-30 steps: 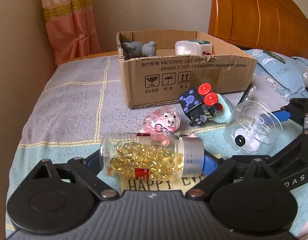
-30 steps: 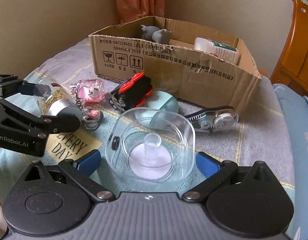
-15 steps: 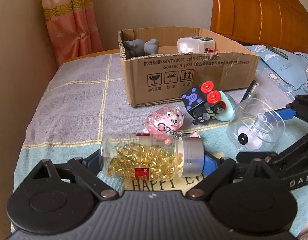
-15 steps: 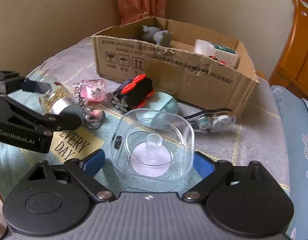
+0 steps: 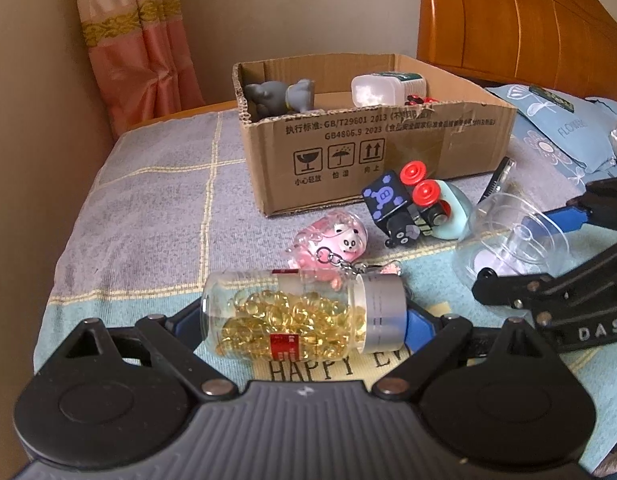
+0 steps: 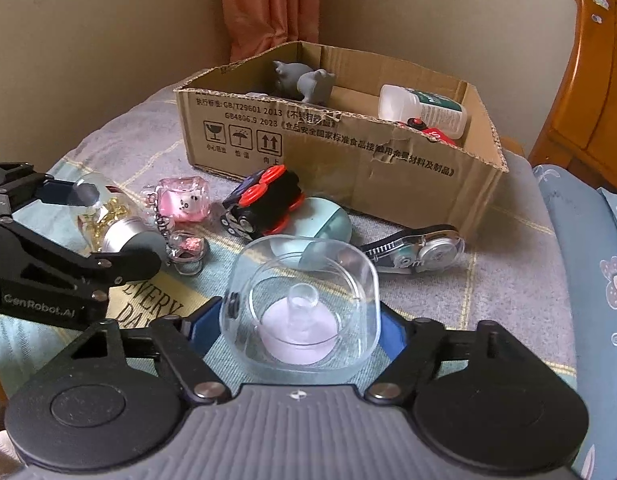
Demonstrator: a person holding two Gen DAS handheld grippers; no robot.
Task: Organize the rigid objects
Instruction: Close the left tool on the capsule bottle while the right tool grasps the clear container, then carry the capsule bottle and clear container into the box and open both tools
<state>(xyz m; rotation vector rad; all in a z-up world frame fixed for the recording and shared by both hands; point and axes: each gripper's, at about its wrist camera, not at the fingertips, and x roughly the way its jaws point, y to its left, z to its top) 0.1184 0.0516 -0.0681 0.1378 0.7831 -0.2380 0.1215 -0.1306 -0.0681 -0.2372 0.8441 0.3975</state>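
Observation:
My left gripper (image 5: 304,318) is shut on a clear bottle of yellow capsules (image 5: 292,316) with a silver cap, held sideways above the bedspread; the bottle also shows in the right wrist view (image 6: 108,220). My right gripper (image 6: 302,320) is shut on a clear plastic dome container (image 6: 304,308) with a pink base, also seen in the left wrist view (image 5: 512,240). The open cardboard box (image 5: 372,148) stands ahead and holds a grey animal toy (image 5: 280,96) and a white bottle (image 5: 388,88).
On the bed lie a pink keychain (image 5: 332,242), a black toy car with red wheels (image 5: 408,204), a teal round case (image 6: 328,222) and a correction tape (image 6: 420,250). A wooden headboard (image 5: 528,28) and blue pillow (image 5: 564,128) are to the right; the wall is to the left.
Both grippers have risen a little with their objects still held; the box interior shows more. The right gripper has closed in around the dome.

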